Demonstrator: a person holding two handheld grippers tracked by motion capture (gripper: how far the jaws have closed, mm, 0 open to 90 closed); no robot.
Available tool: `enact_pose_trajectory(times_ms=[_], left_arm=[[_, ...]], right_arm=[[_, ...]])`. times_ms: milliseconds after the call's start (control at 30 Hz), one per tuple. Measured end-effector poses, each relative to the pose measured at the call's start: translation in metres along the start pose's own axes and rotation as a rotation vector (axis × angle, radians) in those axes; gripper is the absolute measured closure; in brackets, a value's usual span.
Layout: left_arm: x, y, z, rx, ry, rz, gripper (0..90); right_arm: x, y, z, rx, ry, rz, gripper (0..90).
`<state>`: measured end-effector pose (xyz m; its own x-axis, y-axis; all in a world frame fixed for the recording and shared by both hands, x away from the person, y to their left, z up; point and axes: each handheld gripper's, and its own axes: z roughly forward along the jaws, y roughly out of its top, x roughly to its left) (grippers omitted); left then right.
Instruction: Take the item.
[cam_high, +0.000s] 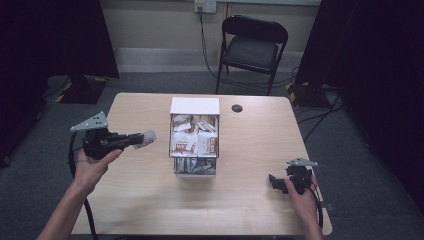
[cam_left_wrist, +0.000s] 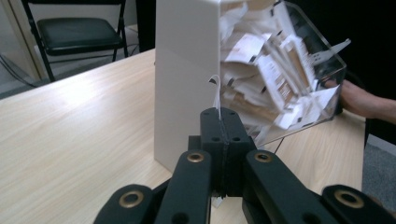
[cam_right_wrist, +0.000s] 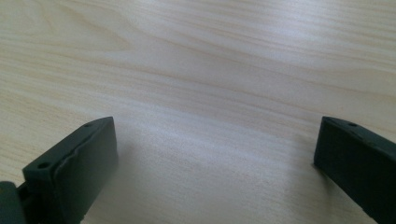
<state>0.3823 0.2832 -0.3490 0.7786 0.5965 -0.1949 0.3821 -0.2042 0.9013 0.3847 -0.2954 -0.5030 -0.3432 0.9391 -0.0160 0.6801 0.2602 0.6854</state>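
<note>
my left tool (cam_high: 131, 140) is pinching a small packet (cam_high: 145, 138), its jaws pressed together on the thin paper edge, which is sticking up between the pads in the left gripper view; the packet is hanging in the air just left of the clear box (cam_high: 194, 145), apart from it, above the table (cam_high: 140, 195); my right tool (cam_high: 278, 183) is resting spread wide and empty near the table's right front corner, bare wood showing between its jaws.

the step, as i'm judging it, is carrying this one packet clear of the box, which is stuffed with more packets and capped at the back by a white block (cam_high: 195, 105); i'm thinking a firm, steady pinch is what matters, since the grip is sitting on only a sliver of the paper; any swing might be slipping it loose.

there is open table to the left and front of the box for setting it down; the left edge is lying close beneath my hand, so i'm favouring the middle; the small dark disc (cam_high: 237, 108) and the chair (cam_high: 252, 47) are lying well apart.
</note>
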Motion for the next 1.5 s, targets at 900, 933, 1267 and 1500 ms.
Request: enact_pose_trajectory(times_ms=[900,933,1267,1500], left_arm=[[0.019,-0.042,0.039,0.14,0.036,-0.026,90.0],[0.019,-0.043,0.04,0.143,0.038,-0.027,90.0],[0.028,-0.061,0.057,0.198,0.078,-0.029,90.0],[0.037,-0.078,0.071,0.231,0.078,-0.045,90.0]], right_arm=[[0.0,0.0,0.0,0.0,0.0,0.0,0.0],[0.0,0.0,0.0,0.0,0.0,0.0,0.0],[0.0,0.0,0.0,0.0,0.0,0.0,0.0],[0.0,0.0,0.0,0.0,0.0,0.0,0.0]])
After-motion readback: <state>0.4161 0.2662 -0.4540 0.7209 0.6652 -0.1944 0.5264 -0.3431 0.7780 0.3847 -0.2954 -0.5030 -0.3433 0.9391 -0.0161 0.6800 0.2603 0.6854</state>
